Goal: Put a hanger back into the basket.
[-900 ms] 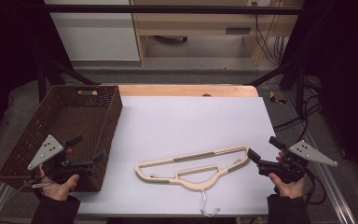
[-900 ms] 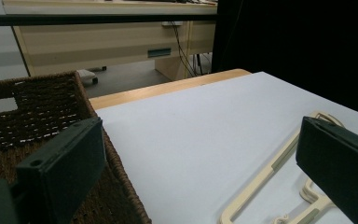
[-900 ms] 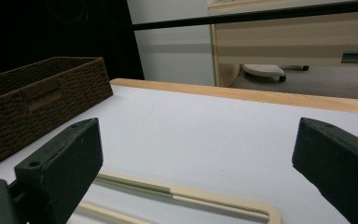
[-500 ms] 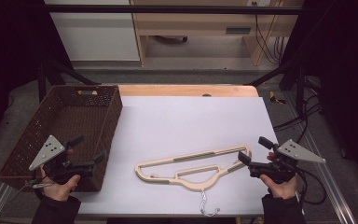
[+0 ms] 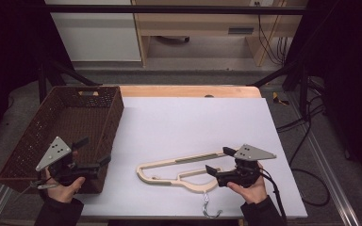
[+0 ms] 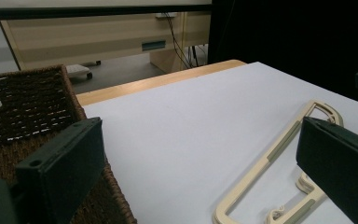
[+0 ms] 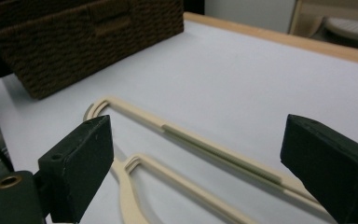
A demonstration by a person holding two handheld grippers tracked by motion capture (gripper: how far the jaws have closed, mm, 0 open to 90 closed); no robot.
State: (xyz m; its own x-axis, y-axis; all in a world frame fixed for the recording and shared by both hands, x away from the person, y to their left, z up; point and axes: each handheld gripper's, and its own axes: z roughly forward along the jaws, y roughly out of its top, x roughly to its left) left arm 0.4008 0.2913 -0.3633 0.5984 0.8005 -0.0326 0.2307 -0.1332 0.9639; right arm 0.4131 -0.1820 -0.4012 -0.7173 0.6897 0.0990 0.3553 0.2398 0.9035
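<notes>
A cream plastic hanger (image 5: 176,164) with a metal hook (image 5: 210,207) lies flat on the white table, near the front edge. My right gripper (image 5: 219,161) is open, and its two jaws straddle the hanger's right end without pressing on it. In the right gripper view the hanger's bars (image 7: 214,151) run low between the wide-apart jaws of the right gripper (image 7: 193,135). My left gripper (image 5: 93,151) stands open over the near right corner of a brown wicker basket (image 5: 61,122), holding nothing. In the left gripper view the left gripper (image 6: 200,140) faces the hanger (image 6: 261,163).
The wicker basket (image 6: 28,107) stands on the table's left side, and its wall (image 7: 74,37) rises beyond the hanger. White tabletop (image 5: 193,117) stretches behind the hanger to a wooden back edge (image 5: 188,91). Cables (image 5: 306,141) hang off the right side.
My right gripper has moved left from beside the hanger's right end until its jaws straddle that end. The left gripper has stayed at the basket corner. The hanger has not moved.
</notes>
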